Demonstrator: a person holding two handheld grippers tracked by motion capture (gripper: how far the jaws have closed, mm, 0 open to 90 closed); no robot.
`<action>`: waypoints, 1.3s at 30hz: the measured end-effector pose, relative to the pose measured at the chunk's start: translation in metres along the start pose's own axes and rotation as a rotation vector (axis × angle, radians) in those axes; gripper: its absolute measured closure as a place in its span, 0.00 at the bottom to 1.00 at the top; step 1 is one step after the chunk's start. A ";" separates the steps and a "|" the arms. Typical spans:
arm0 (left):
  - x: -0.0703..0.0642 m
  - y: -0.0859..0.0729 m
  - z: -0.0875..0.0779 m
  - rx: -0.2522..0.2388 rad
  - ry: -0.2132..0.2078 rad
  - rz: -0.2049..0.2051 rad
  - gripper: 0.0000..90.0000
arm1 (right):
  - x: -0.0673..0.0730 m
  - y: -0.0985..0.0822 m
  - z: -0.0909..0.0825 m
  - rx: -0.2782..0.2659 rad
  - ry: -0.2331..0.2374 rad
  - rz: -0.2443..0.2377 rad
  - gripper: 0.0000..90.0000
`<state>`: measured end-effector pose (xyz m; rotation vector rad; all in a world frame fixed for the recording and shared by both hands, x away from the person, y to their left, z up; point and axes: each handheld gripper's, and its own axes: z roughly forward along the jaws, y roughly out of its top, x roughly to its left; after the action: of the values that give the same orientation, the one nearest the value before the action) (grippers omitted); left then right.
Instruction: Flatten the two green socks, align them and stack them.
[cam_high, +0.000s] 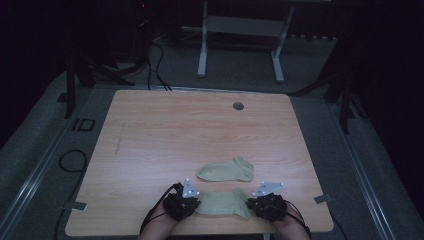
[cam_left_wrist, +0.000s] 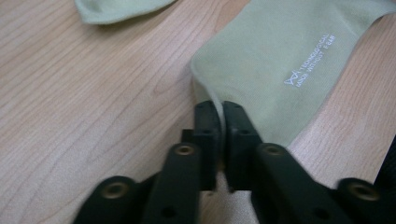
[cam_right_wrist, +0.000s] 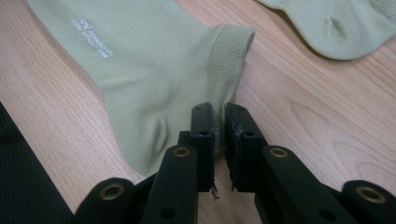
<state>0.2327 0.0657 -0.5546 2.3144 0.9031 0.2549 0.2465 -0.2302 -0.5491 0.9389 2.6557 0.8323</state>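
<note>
so I've got both grippers down at the near edge of the bench, one on each end of the near sock. Left gripper has its fingers pinched together on the toe end, right gripper is clamped on the ribbed cuff edge. Sock's lying flat between them, white print facing up. The second sock sits just behind it, apart from it, nothing touching it

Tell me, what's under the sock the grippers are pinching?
The wooden table shows all around the near sock. Whatever lies beneath its middle is covered by cloth. The left gripper and right gripper pinch its ends.
</note>
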 end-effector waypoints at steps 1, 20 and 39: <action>0.000 0.000 0.000 0.000 0.000 0.000 0.98 | 0.000 0.000 0.000 0.000 0.000 0.000 0.91; 0.024 0.047 -0.027 -0.151 0.072 -0.046 0.98 | -0.041 0.045 -0.037 -0.130 -0.012 0.065 0.93; 0.043 0.055 0.021 -0.134 0.143 -0.115 0.98 | -0.097 0.073 0.008 -0.041 -0.035 0.162 0.92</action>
<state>0.3028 0.0530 -0.5392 2.1339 1.0530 0.4235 0.3621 -0.2408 -0.5133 1.1592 2.5492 0.8911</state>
